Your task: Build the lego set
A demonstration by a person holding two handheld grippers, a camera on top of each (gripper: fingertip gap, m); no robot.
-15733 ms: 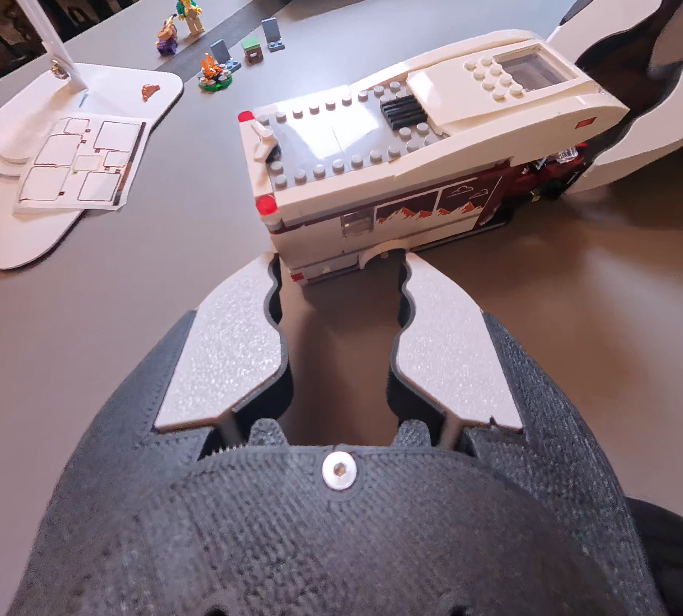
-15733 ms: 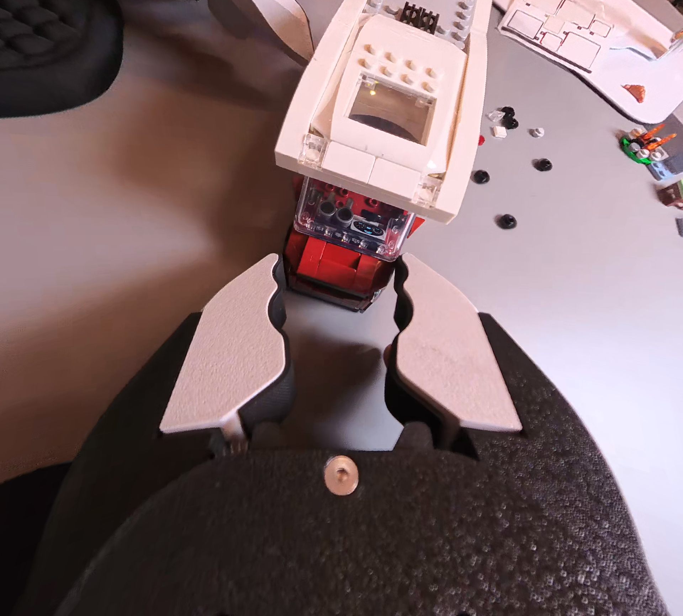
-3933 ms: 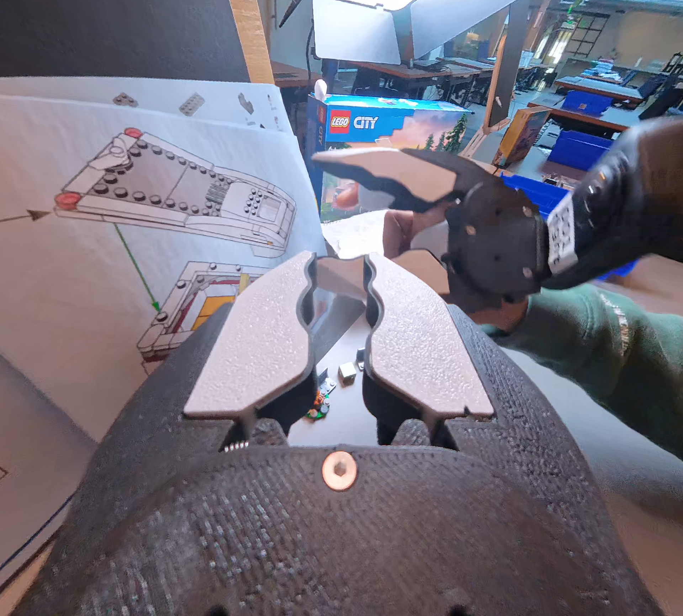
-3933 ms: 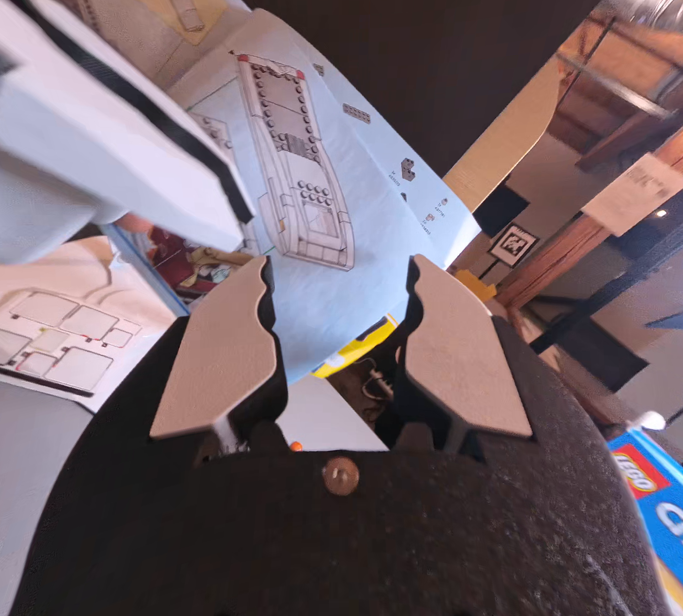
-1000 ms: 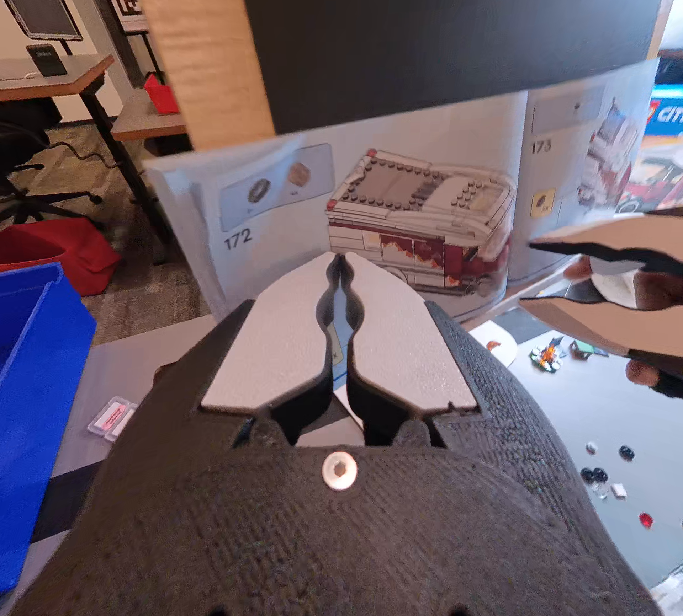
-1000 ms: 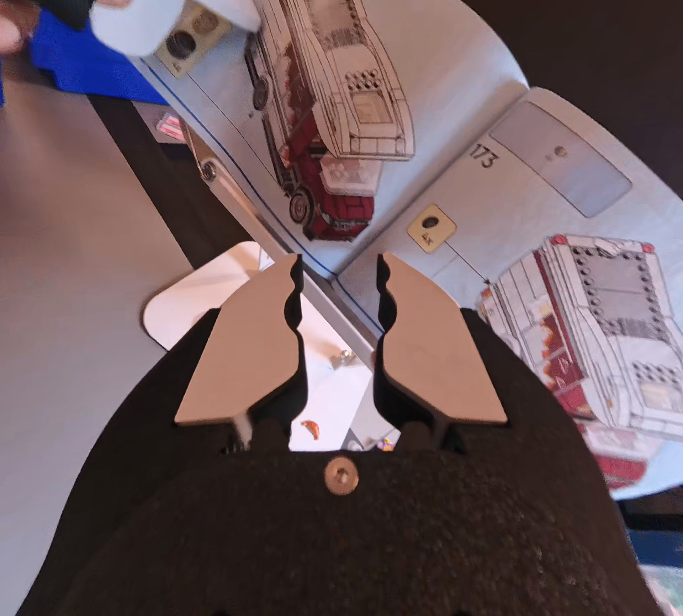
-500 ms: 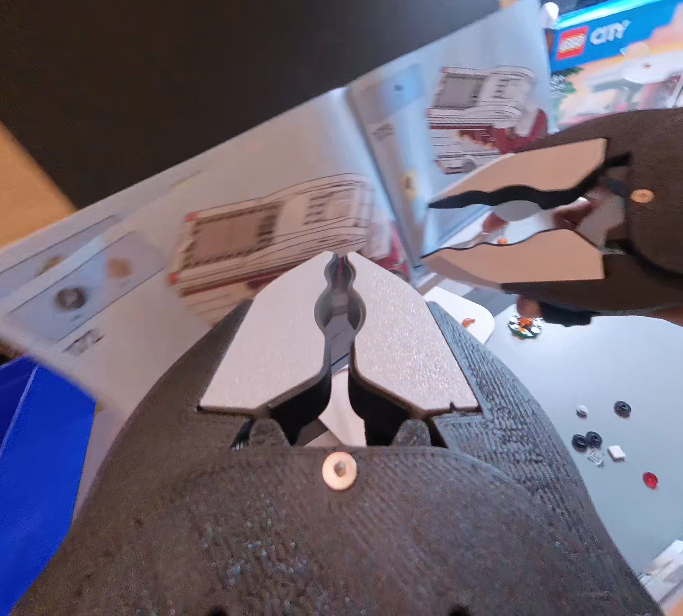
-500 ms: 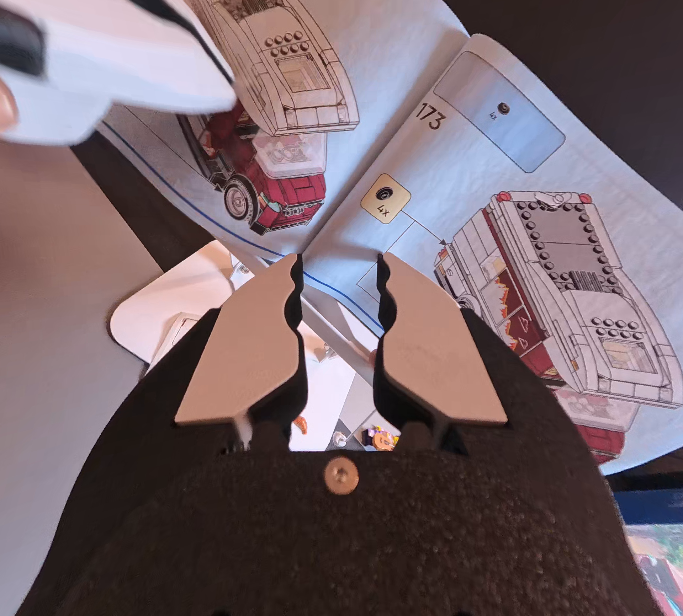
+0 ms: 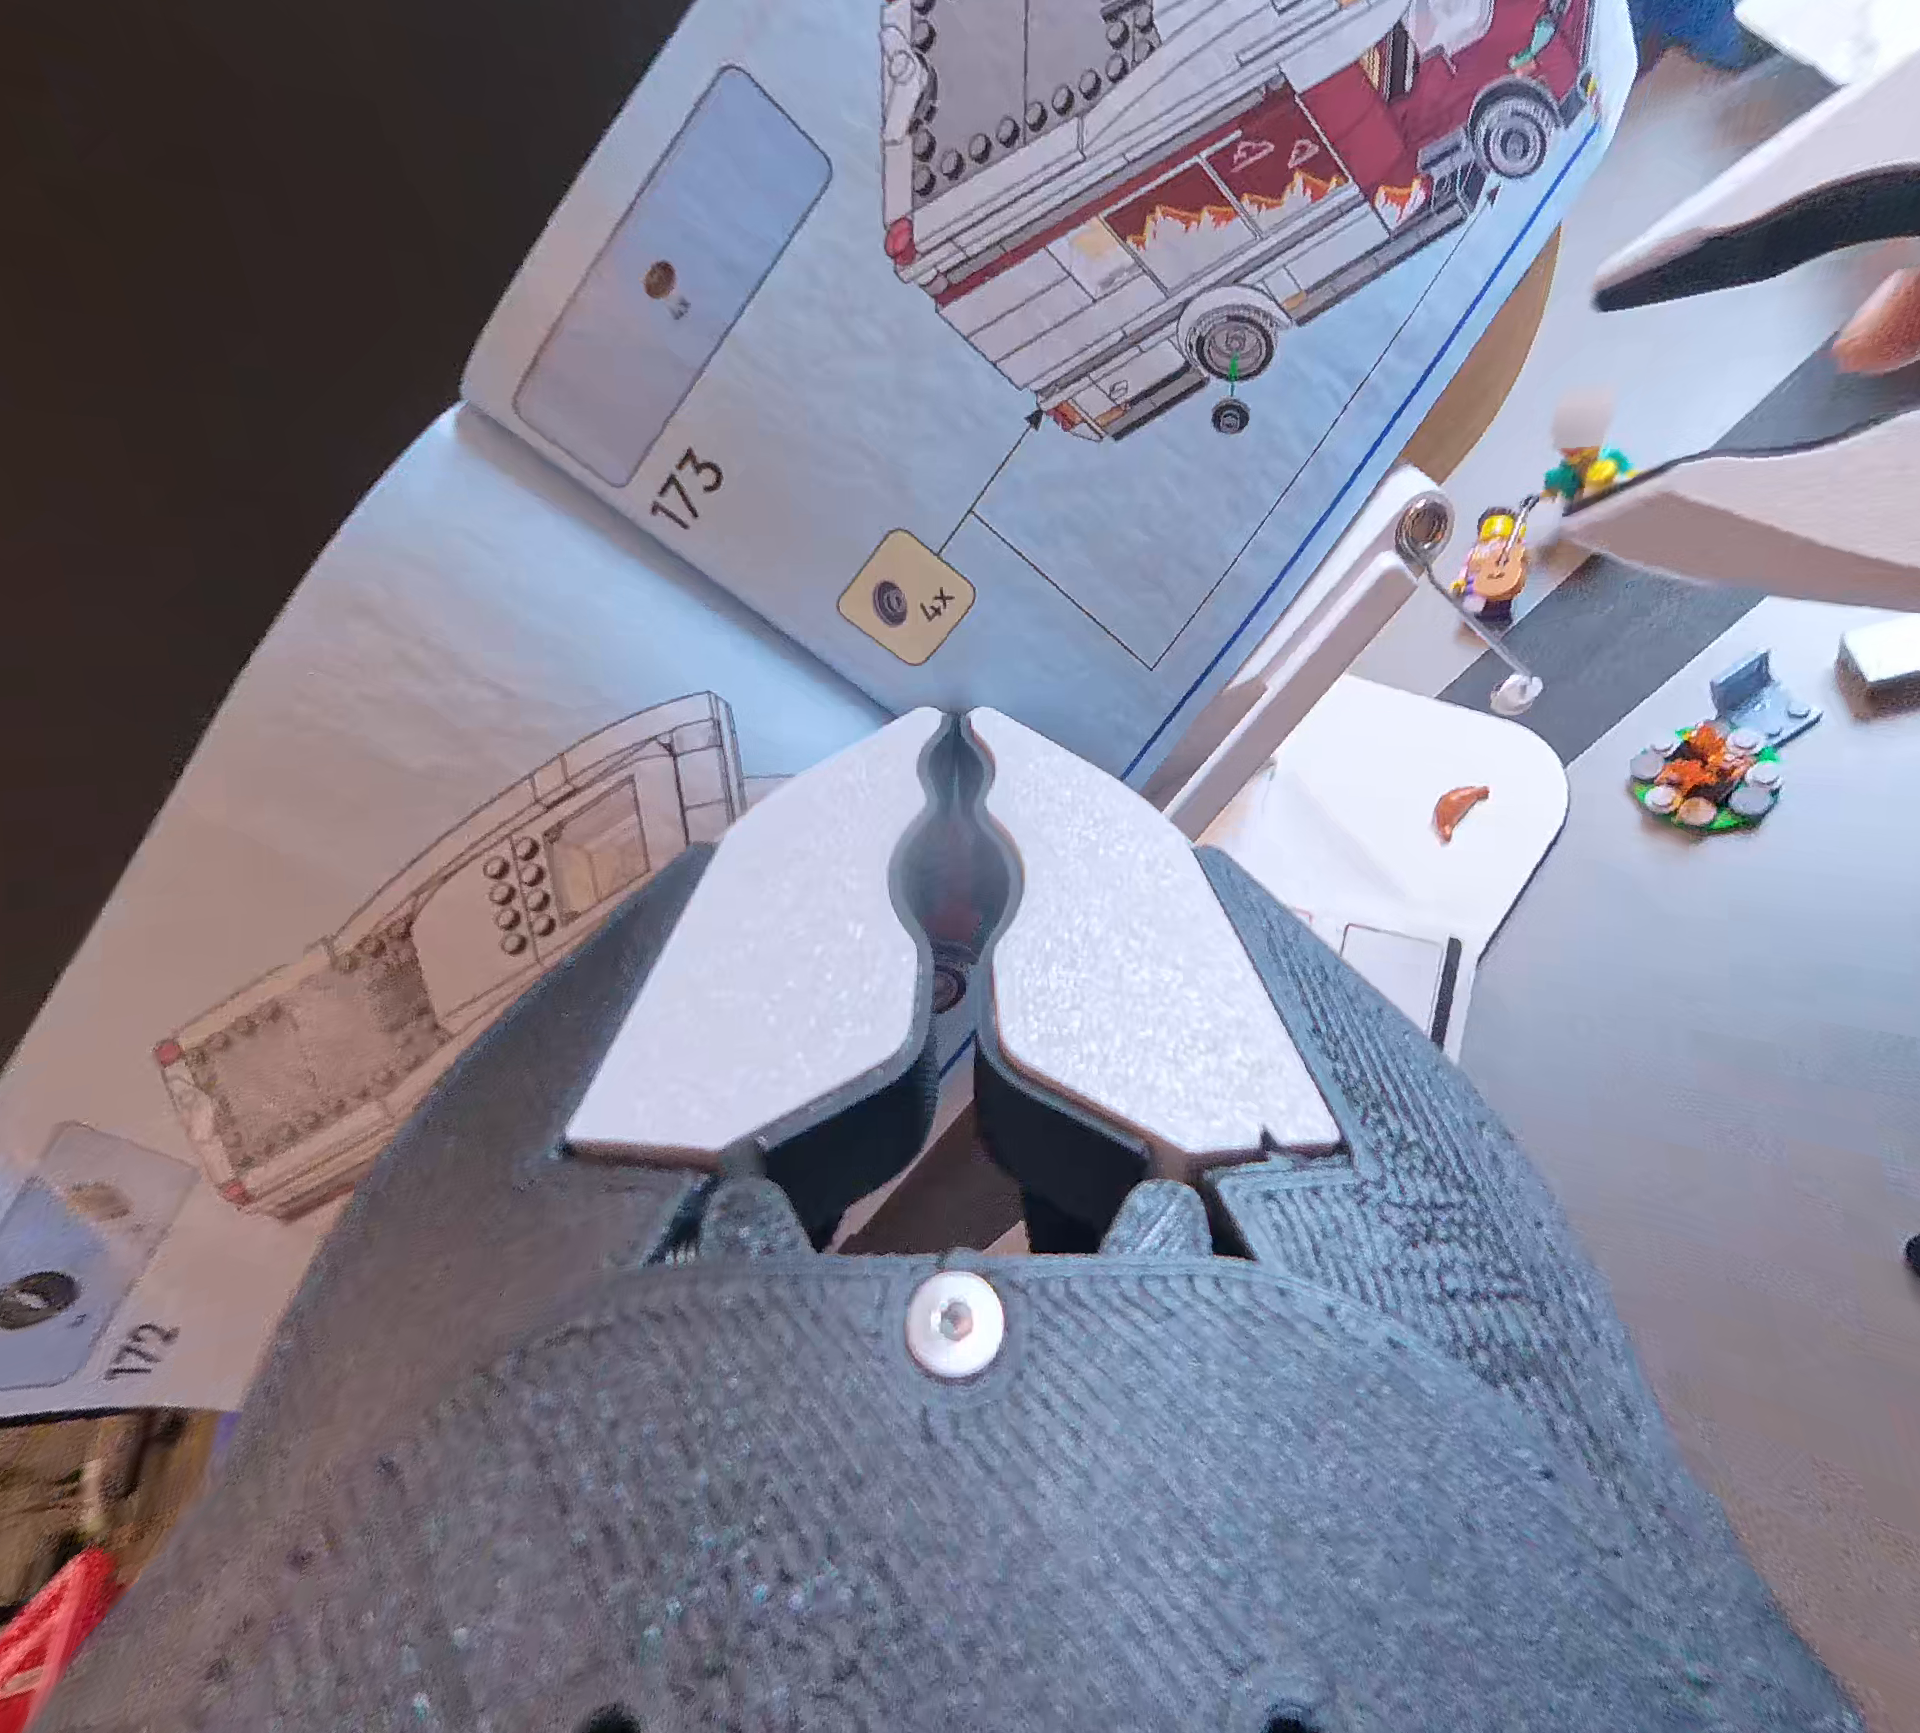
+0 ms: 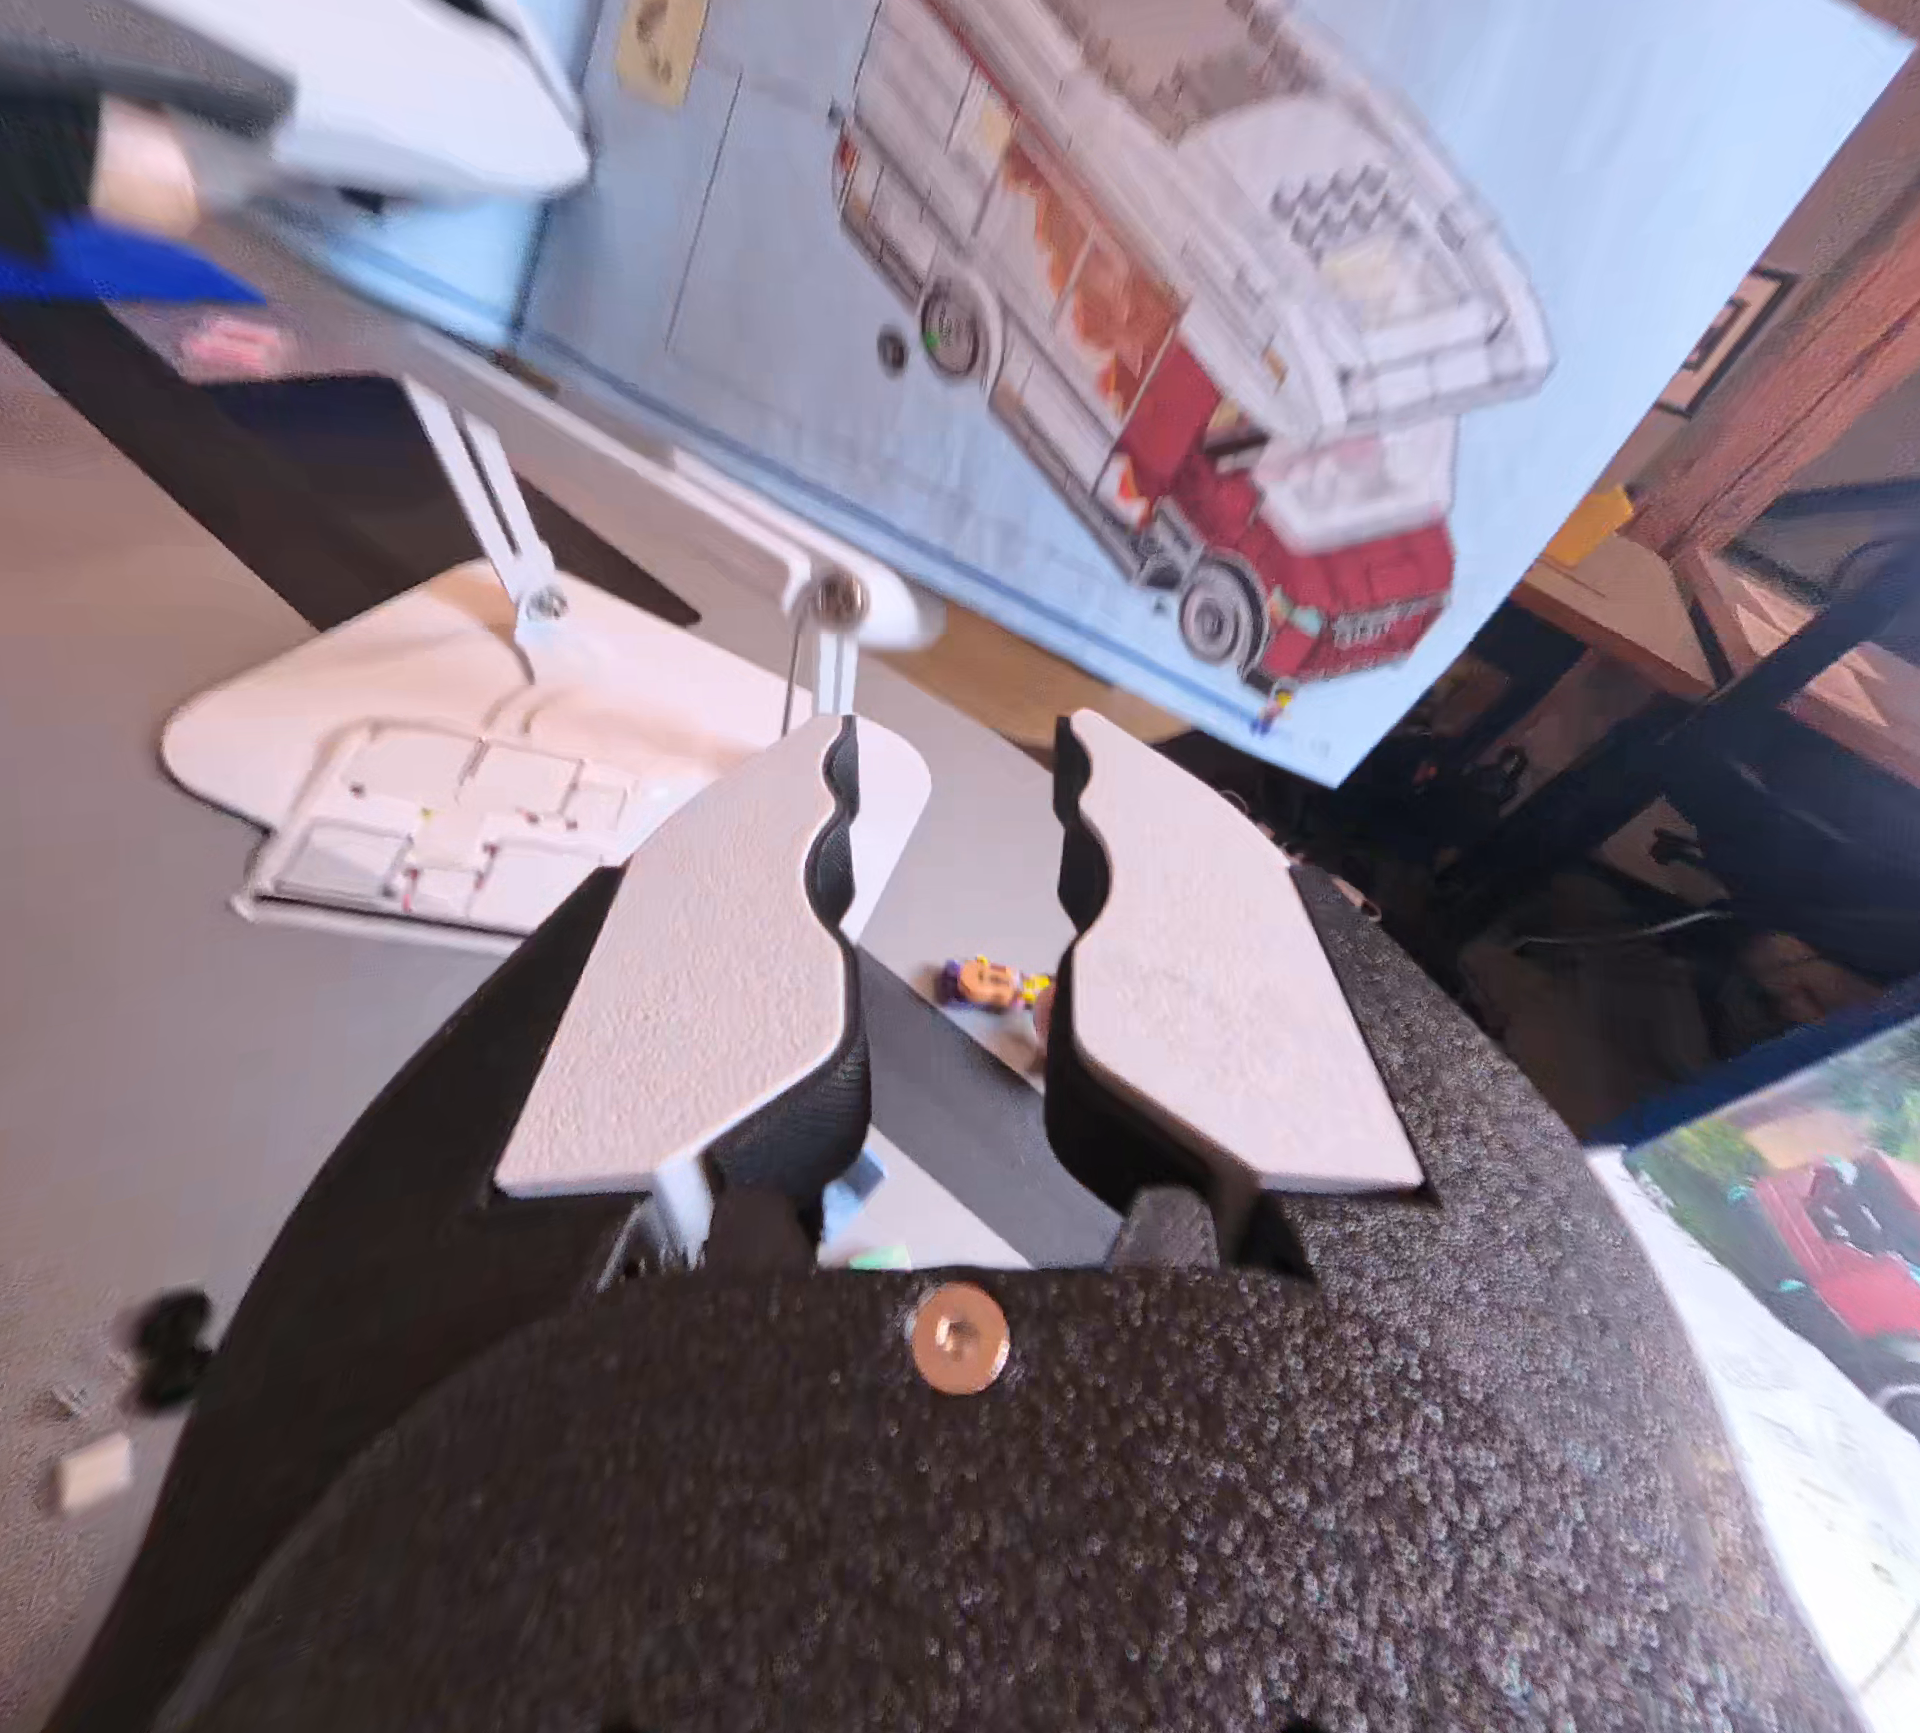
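An open instruction booklet point(image 9: 1039, 333) stands on a white stand point(image 9: 1403, 800), showing pictures of a white and red camper van. My left gripper point(image 9: 956, 725) is shut, with its fingertips against the lower part of the page, close to the fold. I cannot tell whether a page is pinched between them. The right wrist view shows it blurred at the top left point(image 10: 561, 156), with its fingers together, by the booklet point(image 10: 1143, 177). My right gripper point(image 10: 956, 748) is open and empty, below the booklet's lower edge and above the table. The left wrist view shows it at the right edge point(image 9: 1574, 405).
On the grey table lie two minifigures point(image 9: 1496, 561), a small campfire build point(image 9: 1704, 779) and loose black parts point(image 10: 171, 1330). A sticker sheet point(image 10: 447, 831) and a small orange piece point(image 9: 1460, 805) lie on the stand's base. A printed box point(image 10: 1818, 1268) is at the right. The left gripper's tips are roughly 12 cm from the right gripper's. My right gripper is the nearer one to the small orange piece point(image 9: 1460, 805): about 15 cm, against 20 cm.
Both views have swung across the booklet. My left gripper stays shut and now sits by the fold at the page's lower part. My right gripper stays open and has dropped below the booklet.
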